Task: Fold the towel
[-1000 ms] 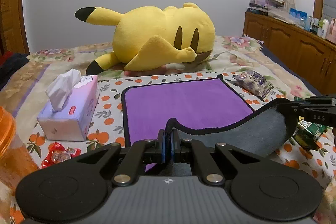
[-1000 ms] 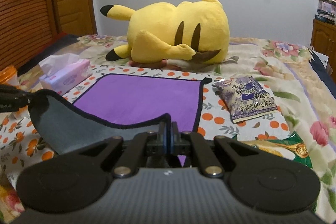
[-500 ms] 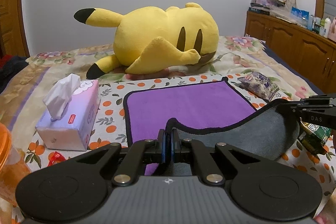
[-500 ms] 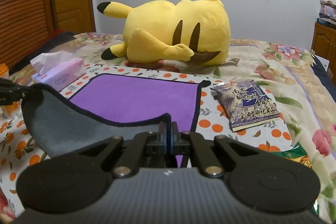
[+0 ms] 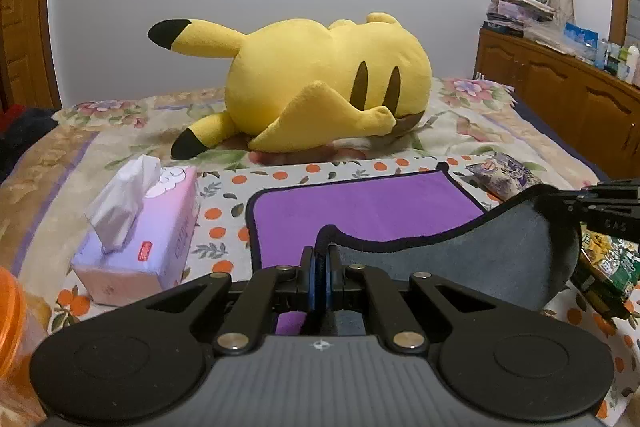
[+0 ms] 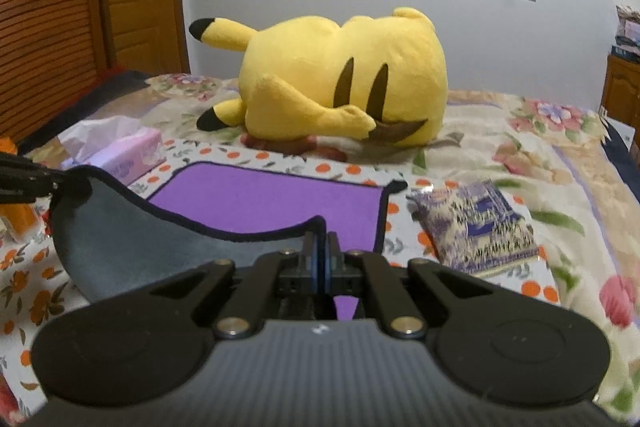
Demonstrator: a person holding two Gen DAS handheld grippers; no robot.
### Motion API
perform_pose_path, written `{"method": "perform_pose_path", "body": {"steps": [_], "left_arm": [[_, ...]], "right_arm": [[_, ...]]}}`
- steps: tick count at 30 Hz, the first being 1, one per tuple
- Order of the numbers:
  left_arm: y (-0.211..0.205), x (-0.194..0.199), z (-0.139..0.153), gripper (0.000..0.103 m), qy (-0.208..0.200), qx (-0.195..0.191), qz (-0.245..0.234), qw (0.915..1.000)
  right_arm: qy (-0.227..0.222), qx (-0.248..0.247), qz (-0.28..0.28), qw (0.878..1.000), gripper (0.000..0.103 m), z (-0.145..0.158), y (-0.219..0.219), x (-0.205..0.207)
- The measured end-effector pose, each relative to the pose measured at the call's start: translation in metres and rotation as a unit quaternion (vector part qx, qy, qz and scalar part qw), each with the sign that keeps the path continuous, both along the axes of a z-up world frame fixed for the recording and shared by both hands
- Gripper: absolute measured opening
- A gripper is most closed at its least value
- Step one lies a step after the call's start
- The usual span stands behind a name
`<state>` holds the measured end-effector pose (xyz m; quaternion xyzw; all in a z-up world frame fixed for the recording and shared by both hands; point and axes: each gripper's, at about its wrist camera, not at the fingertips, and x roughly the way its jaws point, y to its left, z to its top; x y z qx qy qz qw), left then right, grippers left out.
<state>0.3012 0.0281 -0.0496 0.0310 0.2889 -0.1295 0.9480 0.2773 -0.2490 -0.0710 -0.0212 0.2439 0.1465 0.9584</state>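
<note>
The towel [image 5: 360, 205] is purple on top, grey underneath, with a black hem; it lies on the bed. Its near edge is lifted, so the grey underside [image 5: 480, 259] hangs between the two grippers. My left gripper [image 5: 320, 255] is shut on the near left corner. My right gripper [image 6: 320, 247] is shut on the near right corner; it also shows at the right edge of the left wrist view [image 5: 608, 205]. The towel [image 6: 272, 199] shows in the right wrist view with its far half flat.
A yellow plush toy [image 5: 320, 87] lies beyond the towel. A tissue box [image 5: 144, 235] stands to its left, with an orange container [image 5: 12, 311] nearer. Snack packets [image 6: 476, 227] [image 5: 604, 263] lie to the right. A wooden cabinet [image 5: 568, 95] stands at the far right.
Both grippers have carried the lifted near edge forward toward the plush toy; the visible flat purple part has grown shorter.
</note>
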Motion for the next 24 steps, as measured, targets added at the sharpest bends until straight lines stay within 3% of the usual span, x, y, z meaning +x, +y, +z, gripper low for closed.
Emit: {"method": "perform_pose_path", "body": {"steps": [12,24], "left_arm": [[-0.006,0.017,0.018,0.005,-0.022,0.004,-0.013,0.9997],[-0.005,0.039,0.033,0.005,-0.036,0.008,0.004,0.9993]], "right_arm": [[-0.012,-0.019,0.011,1.000,0.003,0.013,0.001,0.018],[-0.030,-0.047,0.021,0.998,0.003,0.033,0.008,0.043]]}}
